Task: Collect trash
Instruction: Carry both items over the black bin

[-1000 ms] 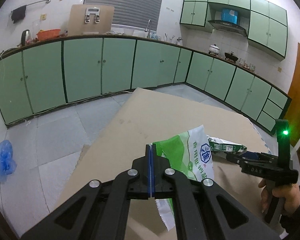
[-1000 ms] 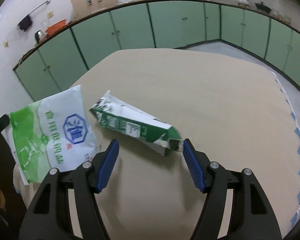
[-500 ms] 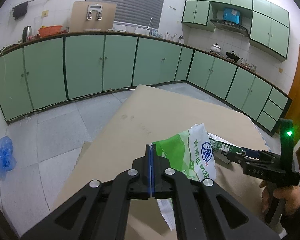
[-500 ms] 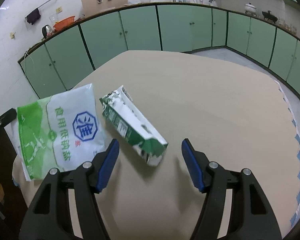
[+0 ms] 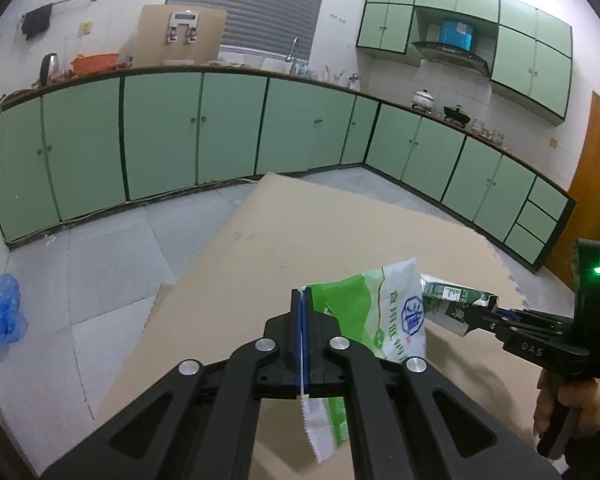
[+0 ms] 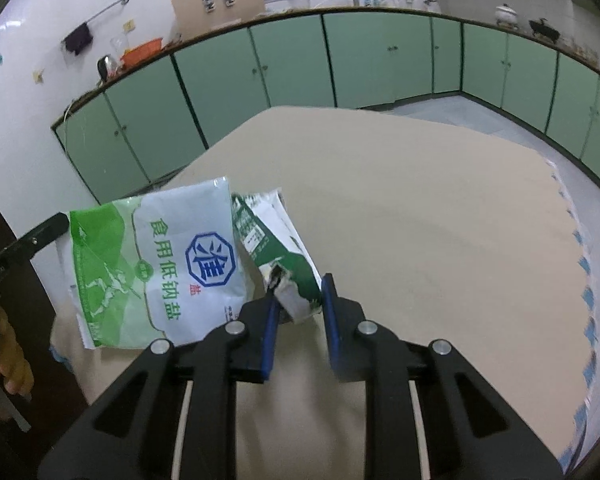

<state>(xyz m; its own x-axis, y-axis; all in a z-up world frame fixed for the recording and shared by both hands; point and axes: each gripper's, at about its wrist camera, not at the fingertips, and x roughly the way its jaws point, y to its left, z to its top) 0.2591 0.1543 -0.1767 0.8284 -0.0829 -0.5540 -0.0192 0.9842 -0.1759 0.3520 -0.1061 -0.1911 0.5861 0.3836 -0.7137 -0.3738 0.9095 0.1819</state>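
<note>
Left gripper [image 5: 302,308]: clamping the salt bag [image 6: 156,264] by its edge, centre-left of frame, dangling it clear of the table [image 6: 420,208]. Right gripper [image 6: 298,300]: jaws having just been closing, now pinching the crumpled carton [image 6: 276,256] at lower centre, beside the bag, gathering both as trash.

Crushed green carton [image 6: 278,264] beside held salt bag [image 6: 156,264].

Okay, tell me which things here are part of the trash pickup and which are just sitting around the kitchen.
Part of the job:
- green-and-white plastic salt bag, pinched in the left tongs
- crushed green-and-white milk carton, gripped at its end by the right tongs, which have just been closing

Just lying about:
- blue plastic bag on the floor
- orange basin on the counter
- white pot by the stove
</note>
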